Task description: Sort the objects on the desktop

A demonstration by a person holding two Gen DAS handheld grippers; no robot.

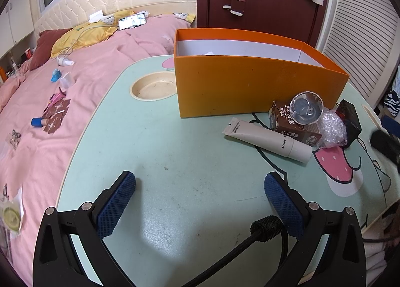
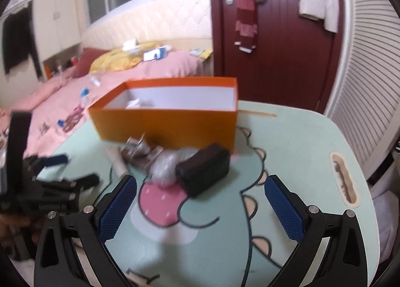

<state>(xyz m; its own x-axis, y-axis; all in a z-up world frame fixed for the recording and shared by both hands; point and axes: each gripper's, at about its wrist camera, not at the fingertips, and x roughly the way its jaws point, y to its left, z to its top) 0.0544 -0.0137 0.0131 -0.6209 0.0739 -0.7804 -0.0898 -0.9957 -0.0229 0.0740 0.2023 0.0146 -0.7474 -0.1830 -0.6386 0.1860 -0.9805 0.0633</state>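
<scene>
L gripper (image 1: 200,183) sits nearest in its view, blue pads spread wide apart, nothing btwn them, hovering over bare mint table (image 1: 155,141). R gripper (image 2: 200,184) likewise spread wide and empty, low over the table's cartoon print.

From L cam, at approx 1 o'clock lies the clutter: white tube (image 1: 268,139) flat on the table, cap end toward 4 o'clock; just beyond it, touching, a brown carton (image 1: 291,124) w/ a shiny metal cup (image 1: 307,108) resting on top; crumpled clear plastic (image 1: 333,128) beside the carton, then a black pouch (image 1: 351,121) at 2 o'clock.

From R cam the black pouch (image 2: 203,170) is straight ahead at 12 o'clock, pile blurred at 11.

Farther, orange box (image 1: 250,86) stands open-topped behind the pile, white inside, w/ a white scrap in it. Round cup recess (image 1: 152,86) at 11 o'clock. Pink bed (image 1: 75,91) beyond.
</scene>
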